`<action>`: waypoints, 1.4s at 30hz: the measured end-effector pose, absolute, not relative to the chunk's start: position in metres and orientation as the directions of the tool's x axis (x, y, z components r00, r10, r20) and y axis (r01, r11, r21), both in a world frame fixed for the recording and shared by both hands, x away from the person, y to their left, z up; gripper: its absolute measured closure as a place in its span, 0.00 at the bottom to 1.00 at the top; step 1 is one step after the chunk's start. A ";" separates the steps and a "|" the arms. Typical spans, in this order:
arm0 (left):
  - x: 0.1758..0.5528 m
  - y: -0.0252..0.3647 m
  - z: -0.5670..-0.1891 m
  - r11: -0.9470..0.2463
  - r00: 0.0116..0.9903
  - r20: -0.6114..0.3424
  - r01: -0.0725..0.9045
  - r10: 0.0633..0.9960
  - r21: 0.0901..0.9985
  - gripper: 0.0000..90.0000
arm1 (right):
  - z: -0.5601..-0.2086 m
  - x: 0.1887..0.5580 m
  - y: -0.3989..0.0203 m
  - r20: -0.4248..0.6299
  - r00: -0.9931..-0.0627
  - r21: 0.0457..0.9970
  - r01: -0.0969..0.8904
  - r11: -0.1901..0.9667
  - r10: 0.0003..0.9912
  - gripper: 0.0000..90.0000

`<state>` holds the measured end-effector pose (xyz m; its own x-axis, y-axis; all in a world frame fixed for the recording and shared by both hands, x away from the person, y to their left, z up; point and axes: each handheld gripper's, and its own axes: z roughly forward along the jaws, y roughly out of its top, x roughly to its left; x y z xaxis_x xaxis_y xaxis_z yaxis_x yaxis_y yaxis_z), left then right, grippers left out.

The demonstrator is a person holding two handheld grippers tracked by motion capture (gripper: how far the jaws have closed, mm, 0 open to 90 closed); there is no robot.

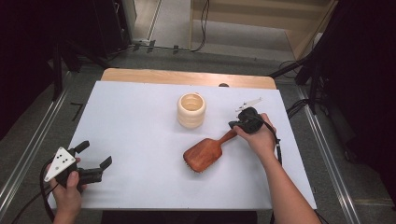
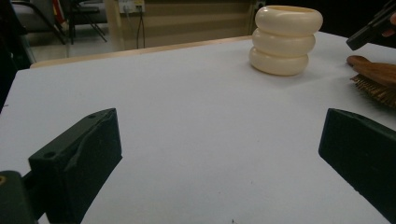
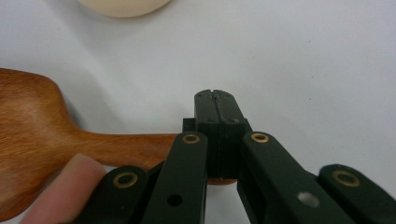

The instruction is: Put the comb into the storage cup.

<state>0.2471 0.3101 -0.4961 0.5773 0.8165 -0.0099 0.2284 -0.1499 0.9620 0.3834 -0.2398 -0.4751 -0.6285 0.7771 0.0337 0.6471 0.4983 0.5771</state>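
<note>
A wooden hairbrush lies a little right of the middle in the high view, bristles down on the white bench, its handle pointing to the upper right. The right gripper is at the end of this handle; in the right gripper view its fingers are clenched together, empty, just over the handle. The left gripper rests at the lower left of the frame, fingers released and wide apart. A cream ribbed cup stands above the brush.
</note>
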 end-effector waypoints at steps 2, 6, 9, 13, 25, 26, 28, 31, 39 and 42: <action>0.247 0.310 -0.496 -0.152 0.580 -0.009 0.228 0.814 0.962 0.00 | -0.476 0.388 -0.240 0.043 -0.624 0.567 0.658 0.496 0.780 0.98; 0.247 0.310 -0.496 -0.154 0.583 -0.009 0.228 0.812 0.961 0.00 | -0.477 0.396 -0.238 0.024 -0.616 0.531 0.675 0.512 0.787 0.98; 0.247 0.310 -0.496 -0.150 0.582 -0.011 0.228 0.813 0.962 0.00 | -0.478 0.399 -0.238 0.023 -0.612 0.526 0.680 0.511 0.791 0.98; 0.247 0.310 -0.496 -0.155 0.585 -0.008 0.228 0.811 0.961 0.00 | -0.486 0.400 -0.242 0.029 -0.598 0.494 0.705 0.508 0.801 0.98; 0.247 0.310 -0.496 -0.161 0.586 -0.003 0.228 0.810 0.960 0.00 | -0.491 0.391 -0.250 0.046 -0.612 0.480 0.707 0.520 0.790 0.98; 0.247 0.310 -0.496 -0.162 0.586 -0.003 0.229 0.810 0.960 0.00 | -0.492 0.389 -0.251 0.047 -0.613 0.476 0.708 0.522 0.789 0.98; 0.247 0.309 -0.496 -0.162 0.585 -0.003 0.230 0.811 0.960 0.00 | -0.493 0.384 -0.253 0.056 -0.616 0.473 0.710 0.522 0.786 0.98; 0.247 0.309 -0.496 -0.164 0.584 -0.001 0.230 0.812 0.959 0.00 | -0.494 0.379 -0.255 0.062 -0.619 0.470 0.710 0.524 0.783 0.98; 0.248 0.308 -0.496 -0.165 0.581 -0.001 0.233 0.814 0.958 0.00 | -0.492 0.353 -0.267 0.100 -0.621 0.509 0.703 0.496 0.778 0.98; 0.248 0.309 -0.496 -0.165 0.579 0.000 0.232 0.815 0.959 0.00 | -0.490 0.343 -0.268 0.092 -0.632 0.517 0.690 0.506 0.769 0.98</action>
